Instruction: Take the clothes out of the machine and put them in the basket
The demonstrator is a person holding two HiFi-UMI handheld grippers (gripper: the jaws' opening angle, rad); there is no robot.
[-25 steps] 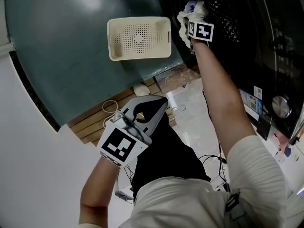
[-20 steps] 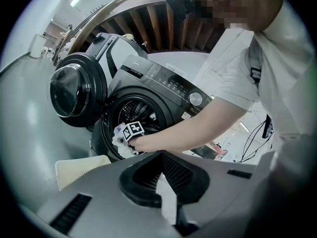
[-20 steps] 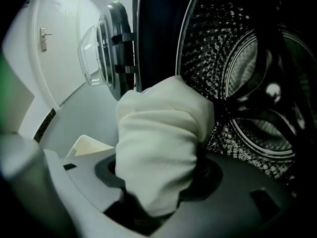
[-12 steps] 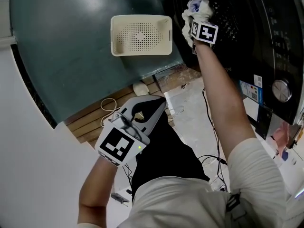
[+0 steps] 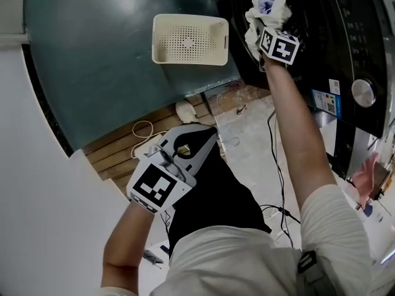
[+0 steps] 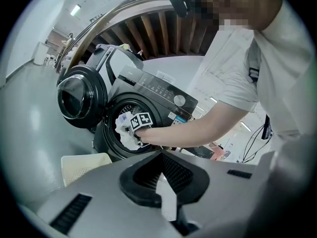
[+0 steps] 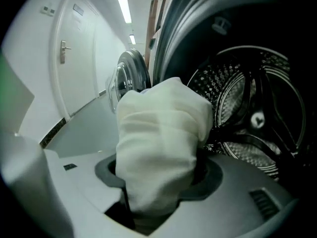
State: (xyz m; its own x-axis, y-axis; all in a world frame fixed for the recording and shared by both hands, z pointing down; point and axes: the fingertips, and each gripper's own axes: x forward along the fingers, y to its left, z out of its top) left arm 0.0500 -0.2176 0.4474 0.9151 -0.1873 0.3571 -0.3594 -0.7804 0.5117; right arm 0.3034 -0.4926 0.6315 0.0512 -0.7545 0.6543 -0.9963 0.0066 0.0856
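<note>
A white cloth (image 5: 266,6) with a blue print is bunched at the mouth of the dark washing machine (image 5: 321,36). My right gripper (image 5: 265,28) is shut on it, and the cloth (image 7: 158,133) fills the gap between its jaws, with the perforated drum (image 7: 257,108) behind. The left gripper view shows the cloth (image 6: 124,128) just outside the round opening. The cream basket (image 5: 190,39) stands empty on the blue-green floor, left of the machine. My left gripper (image 5: 192,135) hangs near my legs, open and empty.
The machine's round door (image 6: 79,95) is swung open to the left, above the basket (image 6: 84,165). Wooden slats (image 5: 123,153) with a white cord and black cables (image 5: 278,165) lie on the floor between me and the machine.
My right gripper has lifted the white cloth up and out of the drum mouth. The left gripper has shifted only slightly and stays empty.
</note>
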